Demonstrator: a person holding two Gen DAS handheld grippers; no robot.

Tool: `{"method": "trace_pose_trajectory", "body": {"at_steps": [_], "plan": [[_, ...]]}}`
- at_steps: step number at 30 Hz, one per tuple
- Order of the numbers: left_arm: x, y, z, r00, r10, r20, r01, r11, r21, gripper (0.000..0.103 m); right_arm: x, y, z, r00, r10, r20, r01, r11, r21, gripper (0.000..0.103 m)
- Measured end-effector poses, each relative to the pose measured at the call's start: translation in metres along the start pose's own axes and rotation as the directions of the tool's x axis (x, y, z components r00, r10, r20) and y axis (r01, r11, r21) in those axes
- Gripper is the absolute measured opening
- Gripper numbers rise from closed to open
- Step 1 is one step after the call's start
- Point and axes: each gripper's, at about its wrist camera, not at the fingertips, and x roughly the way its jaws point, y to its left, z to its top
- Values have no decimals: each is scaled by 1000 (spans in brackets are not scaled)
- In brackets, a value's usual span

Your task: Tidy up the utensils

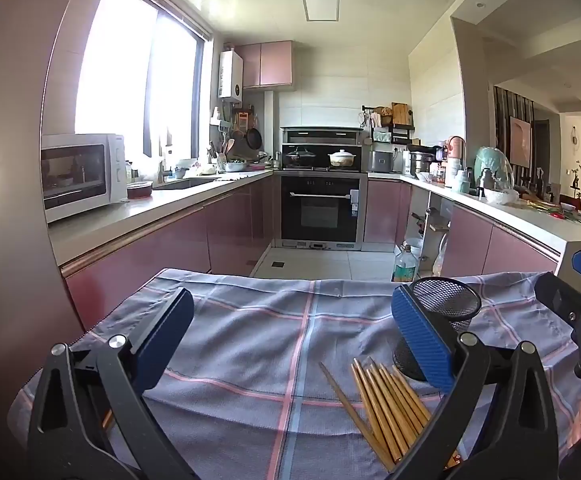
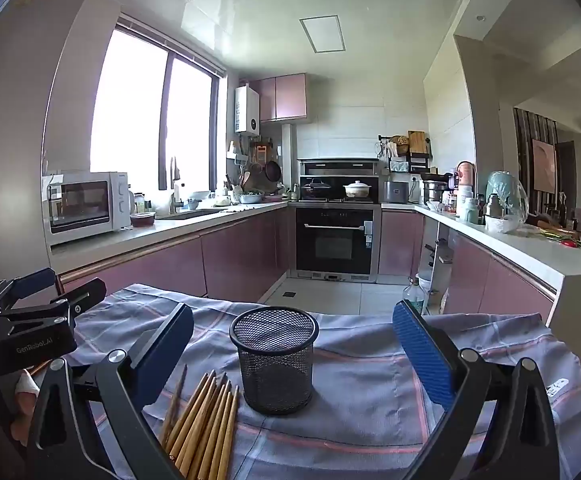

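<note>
Left wrist view: left gripper [image 1: 292, 344], jaws spread wide, nothing between the pads; bundle of wooden chopsticks [image 1: 386, 404] on the plaid cloth [image 1: 250, 340], just inside the right-hand finger, toward the near edge; black mesh cup [image 1: 446, 304] upright behind that finger. Right wrist view: right gripper [image 2: 292, 354], jaws spread, empty; mesh cup [image 2: 276, 360] upright between the fingers, untouched; chopsticks [image 2: 206, 420] beside the left-hand finger, just left of the cup.

Chopsticks [image 2: 206, 420] cut off at the bottom edge, near ends hidden behind the gripper frame. Mesh cup [image 1: 450, 308] partly hidden behind a blue finger pad [image 1: 422, 340]. Far counter clutter [image 1: 450, 168] too small to identify.
</note>
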Motion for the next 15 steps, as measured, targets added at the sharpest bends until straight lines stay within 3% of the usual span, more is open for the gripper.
{"method": "trace_pose_trajectory", "body": {"at_steps": [15], "plan": [[-9,1,3,999,12,35,-13,1000,2,97,-1,1,-1,1000,-1,16,1,1000,-11,96]]}}
